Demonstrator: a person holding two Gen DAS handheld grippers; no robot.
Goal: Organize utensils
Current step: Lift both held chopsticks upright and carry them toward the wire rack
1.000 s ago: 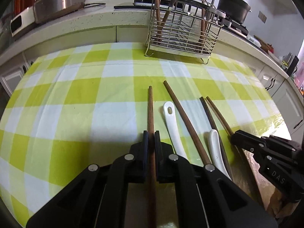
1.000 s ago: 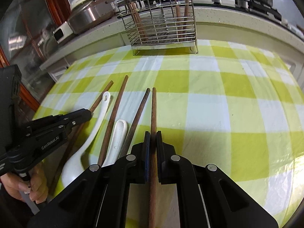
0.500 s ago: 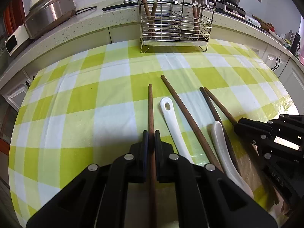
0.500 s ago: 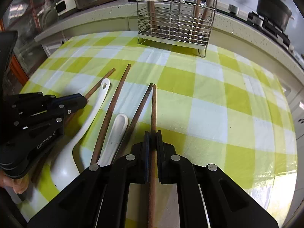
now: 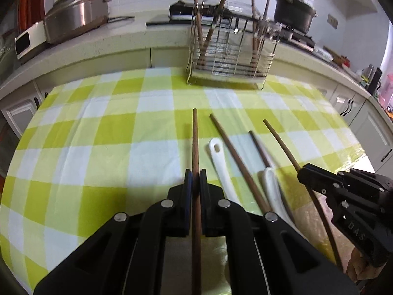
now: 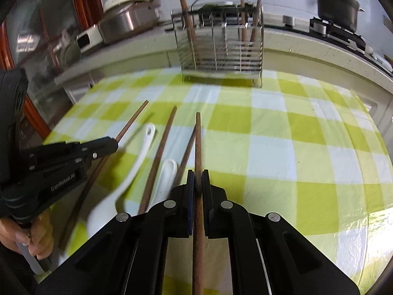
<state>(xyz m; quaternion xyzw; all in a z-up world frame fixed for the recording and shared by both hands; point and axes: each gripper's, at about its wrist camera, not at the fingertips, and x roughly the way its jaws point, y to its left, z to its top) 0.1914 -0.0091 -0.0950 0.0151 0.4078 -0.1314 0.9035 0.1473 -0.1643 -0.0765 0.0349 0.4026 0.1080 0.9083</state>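
My left gripper (image 5: pixel 195 173) is shut on a brown wooden chopstick (image 5: pixel 195 137), held above the checked tablecloth. My right gripper (image 6: pixel 198 174) is shut on another wooden chopstick (image 6: pixel 198 137), also lifted. It shows at the right of the left wrist view (image 5: pixel 303 169) with its chopstick (image 5: pixel 280 140). Two chopsticks (image 5: pixel 235 157) (image 5: pixel 259 147) and two white ceramic spoons (image 5: pixel 221 162) (image 5: pixel 272 184) lie on the cloth between the grippers. The wire utensil rack (image 5: pixel 231 56) stands at the table's far edge with several chopsticks upright in it.
The green-and-white checked tablecloth (image 5: pixel 110 147) covers the table. Behind it runs a counter with a rice cooker (image 5: pixel 73 17) at the left and a black pot (image 5: pixel 293 12) on a stove at the right. Cabinets (image 5: pixel 368 127) stand to the right.
Both grippers have lifted their chopsticks off the cloth and risen. The rack now sits more squarely ahead in both views.
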